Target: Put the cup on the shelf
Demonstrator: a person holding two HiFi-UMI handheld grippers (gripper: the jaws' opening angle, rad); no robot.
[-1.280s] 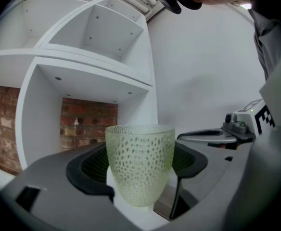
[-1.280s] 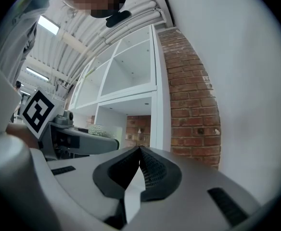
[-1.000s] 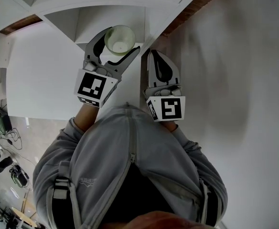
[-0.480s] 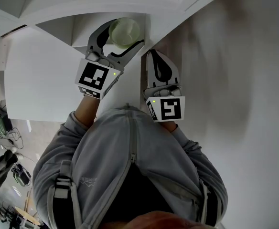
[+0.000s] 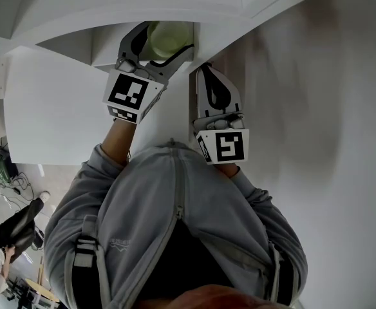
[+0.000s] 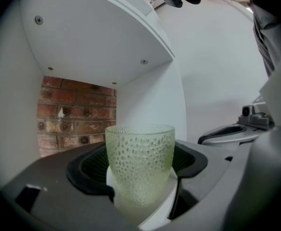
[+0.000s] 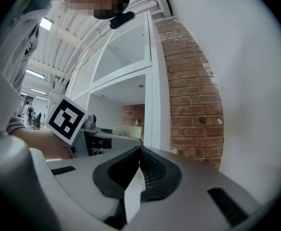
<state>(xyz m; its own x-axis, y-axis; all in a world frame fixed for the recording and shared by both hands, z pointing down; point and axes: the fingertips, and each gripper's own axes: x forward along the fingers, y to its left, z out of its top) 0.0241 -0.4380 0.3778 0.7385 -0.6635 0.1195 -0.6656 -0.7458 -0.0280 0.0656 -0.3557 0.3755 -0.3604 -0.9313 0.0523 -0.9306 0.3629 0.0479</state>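
Observation:
A pale green dimpled glass cup (image 6: pixel 140 162) stands upright between the black pads of my left gripper (image 6: pixel 139 170), which is shut on its sides. In the head view the cup (image 5: pixel 170 36) and left gripper (image 5: pixel 165 42) reach into a compartment of the white shelf (image 5: pixel 175 11), half under its upper board. White board shows just under the cup; I cannot tell if they touch. My right gripper (image 5: pixel 205 74) hangs shut and empty just right of the shelf's edge, its pads (image 7: pixel 150 165) pressed together.
Red brick wall (image 6: pixel 78 117) forms the back of the compartment, white side panels (image 6: pixel 150 105) close it in. A plain white wall (image 5: pixel 317 108) runs along the right. A white shelf side (image 5: pixel 59 102) lies at left. A person (image 5: pixel 8 230) stands far below left.
My left gripper has carried the cup forward into the shelf compartment, so the cup now sits partly under the upper board. The right gripper has hardly shifted.

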